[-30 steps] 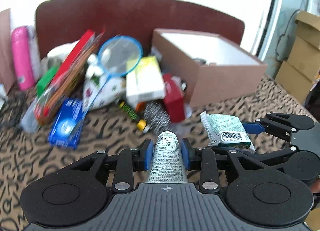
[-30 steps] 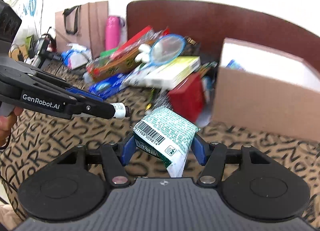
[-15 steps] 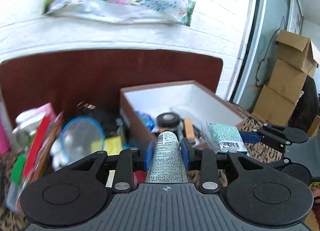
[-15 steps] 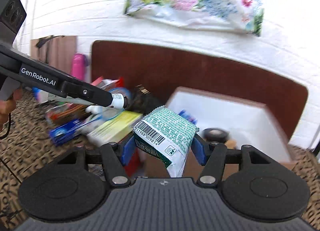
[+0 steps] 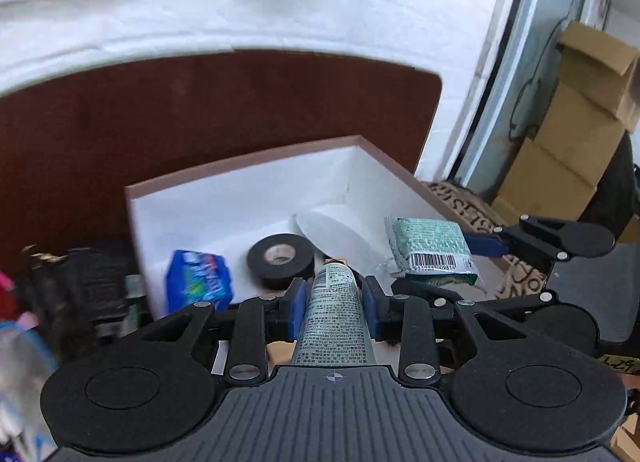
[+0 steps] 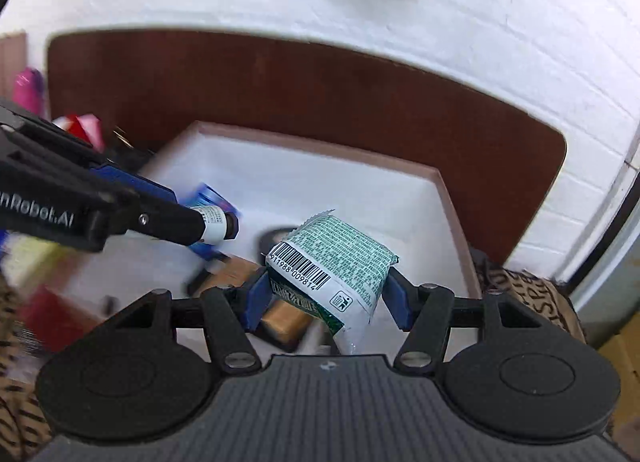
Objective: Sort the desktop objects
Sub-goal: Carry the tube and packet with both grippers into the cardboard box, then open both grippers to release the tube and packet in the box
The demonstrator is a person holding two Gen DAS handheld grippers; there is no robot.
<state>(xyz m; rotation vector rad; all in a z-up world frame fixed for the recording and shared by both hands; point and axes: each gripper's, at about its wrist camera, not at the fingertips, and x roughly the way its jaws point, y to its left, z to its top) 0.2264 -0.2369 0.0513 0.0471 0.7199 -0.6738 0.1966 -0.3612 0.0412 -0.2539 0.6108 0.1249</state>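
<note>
My left gripper [image 5: 333,304] is shut on a grey printed tube [image 5: 334,318], held above the open brown box with a white inside [image 5: 256,197]. The tube's capped end [image 6: 216,225] also shows in the right wrist view, over the box. My right gripper [image 6: 326,294] is shut on a green-and-white barcoded packet [image 6: 332,262], hanging over the same box [image 6: 320,189]; that packet [image 5: 430,250] appears to the right of the tube in the left wrist view. Inside the box lie a black tape roll [image 5: 280,260], a blue packet [image 5: 198,280] and a white lid-like disc [image 5: 340,236].
A dark red headboard [image 5: 200,121] stands behind the box against a white brick wall. Blurred clutter [image 5: 60,294] lies left of the box. Stacked cardboard cartons [image 5: 576,133] stand at the far right. A patterned brown cloth [image 6: 520,294] covers the surface. A brown block [image 6: 286,320] lies in the box.
Both grippers have travelled up and forward from above the patterned cloth to over the open box, each still holding its item. The clutter pile has slid out to the left.
</note>
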